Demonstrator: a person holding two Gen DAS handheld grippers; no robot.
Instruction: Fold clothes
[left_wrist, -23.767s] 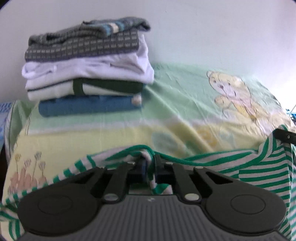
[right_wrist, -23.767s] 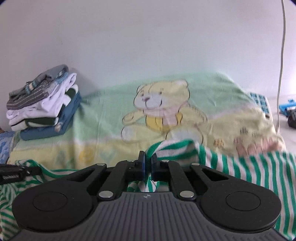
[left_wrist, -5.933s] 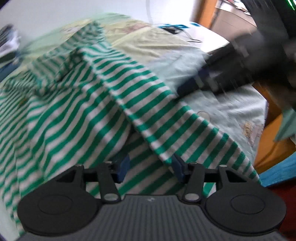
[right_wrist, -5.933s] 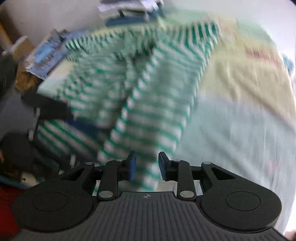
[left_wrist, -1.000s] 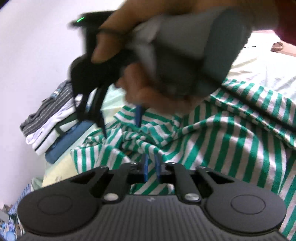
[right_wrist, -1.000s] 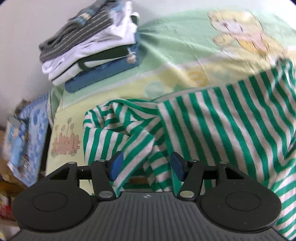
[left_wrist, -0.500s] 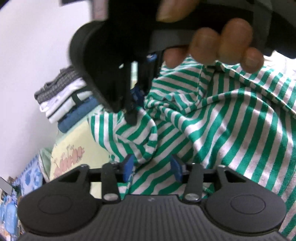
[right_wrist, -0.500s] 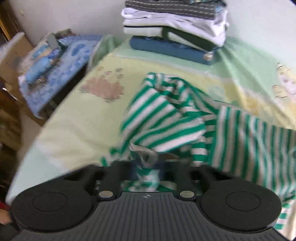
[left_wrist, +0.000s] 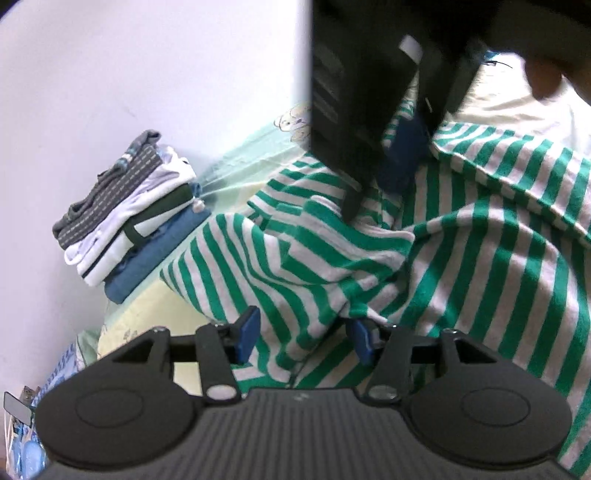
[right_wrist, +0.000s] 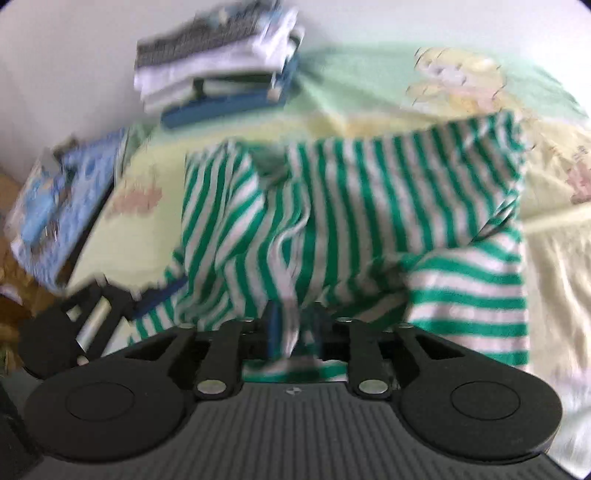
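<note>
place: a bedroom at home | bed: a bed with a soft green and yellow sheet, a teddy bear picture on it | far left: a pile of folded clothes by a plain white wall | near: a green striped shirt lying on the bed

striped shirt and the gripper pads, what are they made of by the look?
Striped shirt: soft knit, probably cotton jersey; matte, drapes in loose folds, green and white bands. Left gripper pads: blue, smooth, dull sheen, likely rubber or soft plastic; cannot tell which. The arms behind them look like matte black plastic.
</note>
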